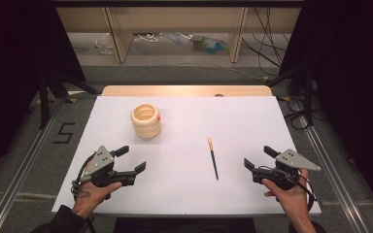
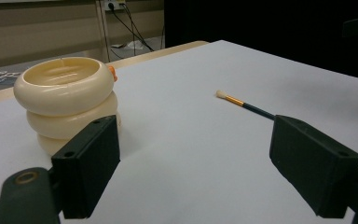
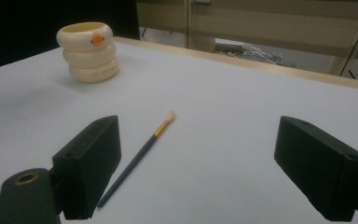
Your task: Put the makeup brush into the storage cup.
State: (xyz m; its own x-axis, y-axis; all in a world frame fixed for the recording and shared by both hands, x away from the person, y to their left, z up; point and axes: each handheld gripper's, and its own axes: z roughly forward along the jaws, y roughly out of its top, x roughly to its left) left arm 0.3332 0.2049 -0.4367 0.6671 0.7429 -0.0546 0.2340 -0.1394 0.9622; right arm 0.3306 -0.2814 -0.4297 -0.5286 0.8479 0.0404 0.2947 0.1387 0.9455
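Observation:
A cream ringed cup (image 1: pixel 146 121) with an orange spot on its side stands upright on the white table (image 1: pixel 189 194), left of centre towards the back. A thin dark-handled brush (image 1: pixel 212 158) with a gold ferrule and pale tip lies flat near the middle, tip pointing away. My left gripper (image 1: pixel 132 158) rests open near the front left, with the cup (image 2: pixel 65 100) just beyond its left jaw and the brush (image 2: pixel 244 103) to its right. My right gripper (image 1: pixel 256 158) is open at the front right, the brush (image 3: pixel 140 154) lying ahead between its jaws, nearer the left one. The cup (image 3: pixel 89 51) stands far off.
A wooden strip (image 1: pixel 187 90) borders the table's far edge. Beyond it, wooden shelf legs (image 1: pixel 119 34), cables and small clutter lie on the floor. Black stands (image 1: pixel 46 92) and metal rails (image 1: pixel 330 170) flank the table on both sides.

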